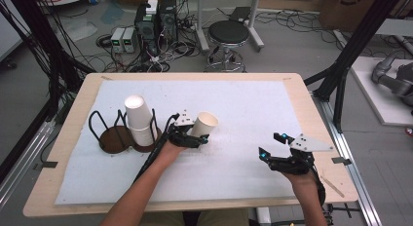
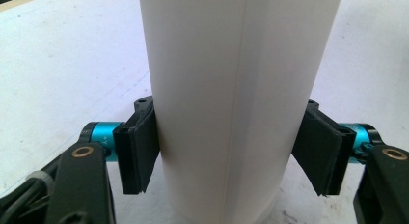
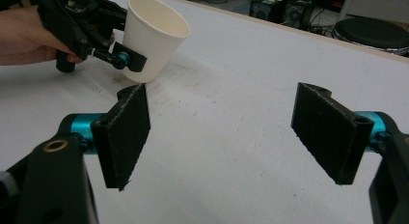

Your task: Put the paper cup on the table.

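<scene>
A white paper cup (image 1: 205,122) sits mouth up and slightly tilted near the middle of the white sheet, with my left gripper (image 1: 198,134) shut on its lower wall. In the left gripper view both black pads (image 2: 140,151) press the cup (image 2: 241,89). Its base is at or just above the sheet; I cannot tell which. My right gripper (image 1: 269,144) hovers open near the front right, and nothing lies between its pads (image 3: 126,137). The right gripper view has the cup (image 3: 154,35) and the left gripper (image 3: 120,57) at the far left.
A dark wire cup rack (image 1: 114,138) stands at the left of the sheet, carrying an upside-down stack of white cups (image 1: 138,120). The wooden table edge (image 1: 311,109) borders the sheet. A stool (image 1: 228,33) and computer boxes (image 1: 156,21) are on the floor behind.
</scene>
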Motion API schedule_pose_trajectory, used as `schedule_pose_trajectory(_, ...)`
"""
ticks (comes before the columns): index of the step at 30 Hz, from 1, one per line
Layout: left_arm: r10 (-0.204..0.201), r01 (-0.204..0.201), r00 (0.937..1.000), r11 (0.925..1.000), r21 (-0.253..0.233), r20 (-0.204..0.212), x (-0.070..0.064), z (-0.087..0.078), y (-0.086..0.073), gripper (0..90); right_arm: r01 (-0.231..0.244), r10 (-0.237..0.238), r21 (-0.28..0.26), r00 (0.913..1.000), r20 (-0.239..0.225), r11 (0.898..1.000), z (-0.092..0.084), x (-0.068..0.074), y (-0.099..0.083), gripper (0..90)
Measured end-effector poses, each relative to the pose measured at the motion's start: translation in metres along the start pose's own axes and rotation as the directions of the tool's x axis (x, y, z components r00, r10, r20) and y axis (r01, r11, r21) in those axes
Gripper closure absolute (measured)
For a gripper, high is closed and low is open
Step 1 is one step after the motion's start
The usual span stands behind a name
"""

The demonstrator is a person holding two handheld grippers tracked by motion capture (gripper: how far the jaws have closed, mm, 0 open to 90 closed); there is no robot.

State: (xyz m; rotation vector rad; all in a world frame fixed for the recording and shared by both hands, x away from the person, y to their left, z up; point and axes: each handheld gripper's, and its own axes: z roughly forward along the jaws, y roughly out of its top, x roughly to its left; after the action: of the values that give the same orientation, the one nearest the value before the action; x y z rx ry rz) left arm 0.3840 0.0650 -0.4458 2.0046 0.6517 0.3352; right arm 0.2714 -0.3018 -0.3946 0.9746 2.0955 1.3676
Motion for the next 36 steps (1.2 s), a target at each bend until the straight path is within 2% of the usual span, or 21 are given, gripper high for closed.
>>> schedule_pose_trajectory(5, -0.015, 0.015, 0.9998, 0.9997, 0.017, -0.009, -0.001, -0.009, -0.006, 31.5, 0.005, -0.005, 0.001, 1.0, 0.003, 1.0, -0.001, 0.001, 0.0, 21.9)
schedule_pose_trajectory(9, -0.03, 0.03, 0.9995, 0.9995, 0.01, -0.01, -0.001, -0.015, -0.014, 31.7, -0.001, 0.001, 0.003, 1.0, 0.006, 1.0, -0.002, 0.001, -0.001, 22.0)
schedule_pose_trajectory(12, -0.018, 0.018, 0.9997, 0.9997, 0.014, -0.018, -0.002, -0.015, -0.015, 31.7, 0.0, 0.0, 0.005, 1.0, 0.003, 1.0, -0.001, 0.002, 0.0, 22.0)
schedule_pose_trajectory(19, -0.017, 0.018, 0.9994, 0.9997, 0.016, -0.03, -0.004, -0.016, -0.016, 29.2, 0.006, -0.006, 0.008, 1.0, 0.002, 1.0, 0.0, 0.003, 0.0, 22.0)
schedule_pose_trajectory(22, -0.06, 0.06, 0.9981, 0.9981, -0.013, -0.015, -0.004, -0.019, -0.017, 23.9, 0.005, -0.005, 0.008, 1.0, 0.0, 1.0, 0.0, 0.003, 0.0, 22.0)
schedule_pose_trajectory(25, -0.072, 0.072, 0.9973, 0.9972, -0.021, -0.015, -0.004, -0.024, -0.019, 20.5, 0.003, -0.003, 0.01, 1.0, 0.001, 1.0, 0.0, 0.003, -0.001, 22.0)
schedule_pose_trajectory(28, -0.085, 0.084, 0.9963, 0.9952, -0.05, -0.012, -0.005, -0.033, -0.021, 19.0, 0.008, -0.008, 0.011, 1.0, 0.001, 1.0, 0.0, 0.002, -0.001, 22.0)
schedule_pose_trajectory(32, -0.067, 0.066, 0.9977, 0.9924, -0.104, -0.005, -0.008, -0.053, -0.021, 18.9, 0.007, -0.007, 0.01, 1.0, 0.003, 1.0, -0.001, 0.002, -0.001, 22.0)
schedule_pose_trajectory(36, -0.061, 0.064, 0.9979, 0.9803, -0.187, 0.023, -0.011, -0.075, -0.021, 18.9, 0.0, 0.0, 0.009, 1.0, 0.008, 1.0, -0.002, 0.002, -0.002, 22.0)
